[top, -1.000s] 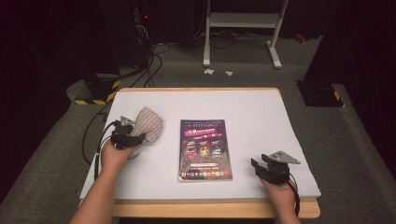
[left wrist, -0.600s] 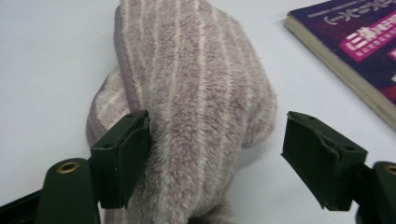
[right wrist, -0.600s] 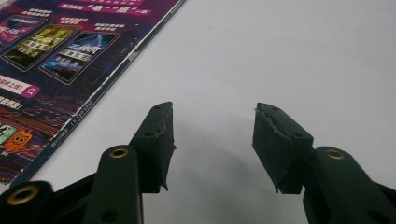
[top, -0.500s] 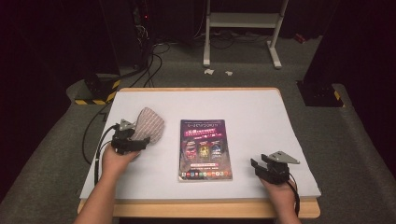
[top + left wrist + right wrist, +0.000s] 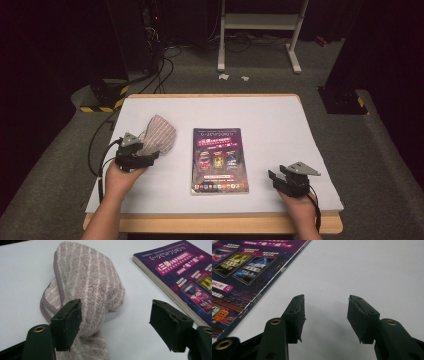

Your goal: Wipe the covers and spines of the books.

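Towel (image 5: 82, 287), a striped, greyish-pink one, lies crumpled in a soft heap on the left part of the white table (image 5: 280, 125), just left of a purple-covered book (image 5: 220, 160) that sits flat at the middle. Left gripper (image 5: 116, 315) stands right at the near edge of the cloth with its jaws spread wide, having just been opening; one pad (image 5: 68, 320) sits against the folds while the other is clear over bare tabletop, so nothing is gripped and the cloth looks let go. Right gripper (image 5: 325, 315) rests near the table's near right corner, jaws parted about halfway with nothing between them, the book's edge off to its side. I judge the step in hand to be a release or re-grip of the towel; the next move calls for picking a clean edge or corner and closing on it
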